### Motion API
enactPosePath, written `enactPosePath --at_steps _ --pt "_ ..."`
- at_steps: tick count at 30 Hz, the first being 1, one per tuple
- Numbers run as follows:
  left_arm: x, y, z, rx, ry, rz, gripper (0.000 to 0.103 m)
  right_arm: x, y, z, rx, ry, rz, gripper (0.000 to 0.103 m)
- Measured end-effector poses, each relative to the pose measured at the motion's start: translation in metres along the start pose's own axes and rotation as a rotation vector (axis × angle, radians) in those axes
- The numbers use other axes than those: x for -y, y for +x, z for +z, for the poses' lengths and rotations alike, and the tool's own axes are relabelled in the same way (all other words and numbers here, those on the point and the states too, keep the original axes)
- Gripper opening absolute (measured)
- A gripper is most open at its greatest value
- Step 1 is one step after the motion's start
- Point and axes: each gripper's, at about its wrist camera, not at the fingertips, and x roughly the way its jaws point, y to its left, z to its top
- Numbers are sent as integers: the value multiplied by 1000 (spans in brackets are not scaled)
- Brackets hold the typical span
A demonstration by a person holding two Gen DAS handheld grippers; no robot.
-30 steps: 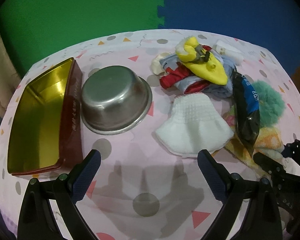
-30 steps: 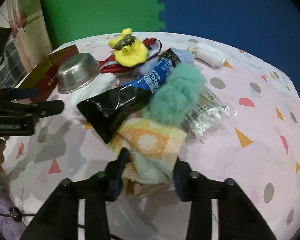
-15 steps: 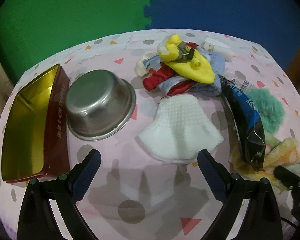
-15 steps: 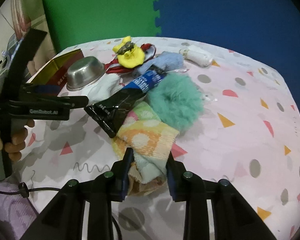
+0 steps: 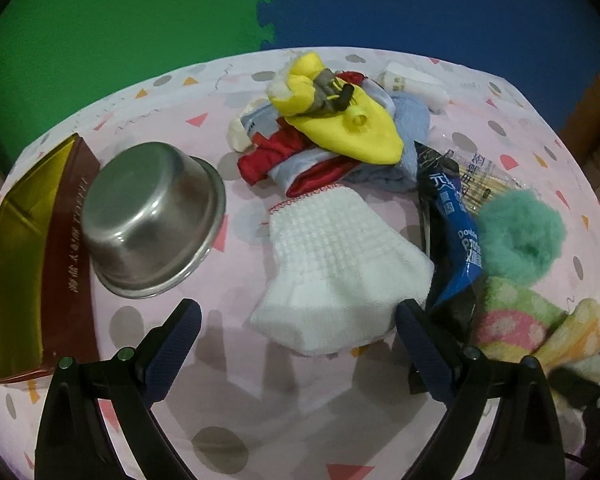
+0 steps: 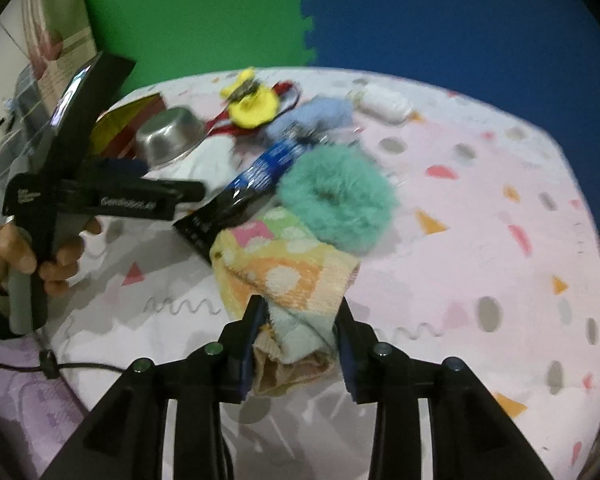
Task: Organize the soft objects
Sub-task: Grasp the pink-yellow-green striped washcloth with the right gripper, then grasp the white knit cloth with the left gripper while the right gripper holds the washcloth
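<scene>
Beside the upturned steel bowl [image 5: 152,220] lies an empty gold-lined box [image 5: 16,276]; left fingers [image 5: 188,320] spread, right fingers [image 6: 256,312] opening around the towel [image 6: 284,268].

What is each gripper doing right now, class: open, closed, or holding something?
Left gripper: open, holding nothing, above the white knitted cloth.
Right gripper: jaws opening, with the folded polka-dot towel between them.

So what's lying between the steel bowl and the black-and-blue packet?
Left wrist view: the white knitted cloth lies between steel bowl and packet; otherwise bare tablecloth.
</scene>
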Motion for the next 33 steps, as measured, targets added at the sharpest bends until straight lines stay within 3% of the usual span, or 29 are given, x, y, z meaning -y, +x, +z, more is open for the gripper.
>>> enactPosePath --at_steps 1,4,14,16,20,27,29,32,33 --pt "-1 0 0 -2 -5 -5 97 0 3 1 -8 -7 12 44" --pt "-6 2 -1 -10 -23 -28 98 0 12 5 -34 -41 12 52" --pt "-15 3 -6 -19 -45 -73 100 2 42 17 -94 -79 90 56" --pt "-15 5 -4 -23 -57 -79 100 0 42 16 -80 -88 81 52" --pt "-13 8 0 -33 -73 -88 101 -3 37 11 -54 -84 83 33" --pt "-3 15 7 -29 -62 -96 99 7 32 1 -15 -3 89 33" --pt "-3 17 9 -36 -71 -116 93 7 32 1 -13 3 93 33" --pt "2 16 10 -31 -53 -152 66 8 31 0 -6 9 100 34" --pt "5 14 11 -27 -33 -154 52 8 31 -1 -2 13 103 34"
